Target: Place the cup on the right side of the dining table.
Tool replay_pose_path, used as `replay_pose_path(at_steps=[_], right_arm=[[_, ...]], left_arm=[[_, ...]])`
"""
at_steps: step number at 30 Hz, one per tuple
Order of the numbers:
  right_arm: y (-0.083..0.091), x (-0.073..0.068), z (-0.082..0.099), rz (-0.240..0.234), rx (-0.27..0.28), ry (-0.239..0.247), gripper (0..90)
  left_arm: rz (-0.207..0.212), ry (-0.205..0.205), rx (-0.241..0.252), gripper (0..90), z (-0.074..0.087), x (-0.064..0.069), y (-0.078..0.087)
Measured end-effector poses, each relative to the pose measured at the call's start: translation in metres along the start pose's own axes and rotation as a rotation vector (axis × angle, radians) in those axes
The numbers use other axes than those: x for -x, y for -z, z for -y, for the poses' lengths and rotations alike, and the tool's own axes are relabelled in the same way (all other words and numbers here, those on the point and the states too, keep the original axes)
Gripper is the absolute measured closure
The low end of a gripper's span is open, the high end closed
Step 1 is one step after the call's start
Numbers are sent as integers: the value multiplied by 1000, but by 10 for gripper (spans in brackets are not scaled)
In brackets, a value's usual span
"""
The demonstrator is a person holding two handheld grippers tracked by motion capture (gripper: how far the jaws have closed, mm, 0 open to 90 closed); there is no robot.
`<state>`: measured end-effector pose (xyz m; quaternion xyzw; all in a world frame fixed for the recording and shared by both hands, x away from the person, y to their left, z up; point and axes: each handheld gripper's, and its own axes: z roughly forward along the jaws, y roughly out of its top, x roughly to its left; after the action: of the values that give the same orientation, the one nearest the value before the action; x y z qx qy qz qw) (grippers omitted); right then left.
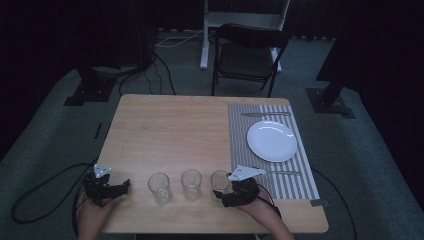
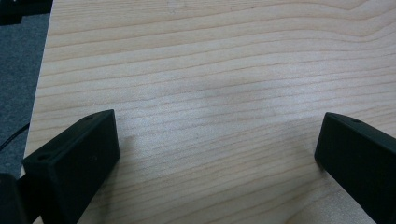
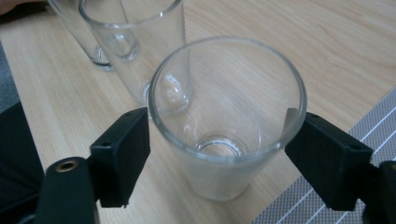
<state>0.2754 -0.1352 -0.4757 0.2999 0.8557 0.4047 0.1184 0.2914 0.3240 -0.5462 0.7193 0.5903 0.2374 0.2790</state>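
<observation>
While the left gripper [image 2: 217, 154] gapes over bare table [image 2: 210, 70], the right gripper's [image 3: 217, 154] jaws clasp an empty glass [image 3: 227, 116].

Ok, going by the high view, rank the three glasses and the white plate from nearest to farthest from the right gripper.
1. The right glass, between the jaws of the right gripper, at the placemat's edge.
2. The middle glass, next along to the left.
3. The left glass and the white plate, which lies up the striped placemat: too close to call.
</observation>
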Motion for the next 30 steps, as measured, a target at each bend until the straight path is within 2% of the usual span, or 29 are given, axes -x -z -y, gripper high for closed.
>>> replay_pose_path(at_steps=[10, 15, 20, 27, 30], right_arm=[[-7, -2, -4, 12, 5, 15, 245], [-9, -3, -4, 37, -4, 36, 279], [-10, -5, -6, 56, -15, 25, 282], [-9, -1, -11, 50, -39, 24, 284], [-8, 0, -12, 59, -30, 17, 284]], left_arm=[[0, -1, -1, 2, 0, 0, 0], [0, -1, -1, 2, 0, 0, 0], [0, -1, -1, 2, 0, 0, 0], [0, -1, -1, 2, 0, 0, 0], [0, -1, -1, 2, 0, 0, 0]])
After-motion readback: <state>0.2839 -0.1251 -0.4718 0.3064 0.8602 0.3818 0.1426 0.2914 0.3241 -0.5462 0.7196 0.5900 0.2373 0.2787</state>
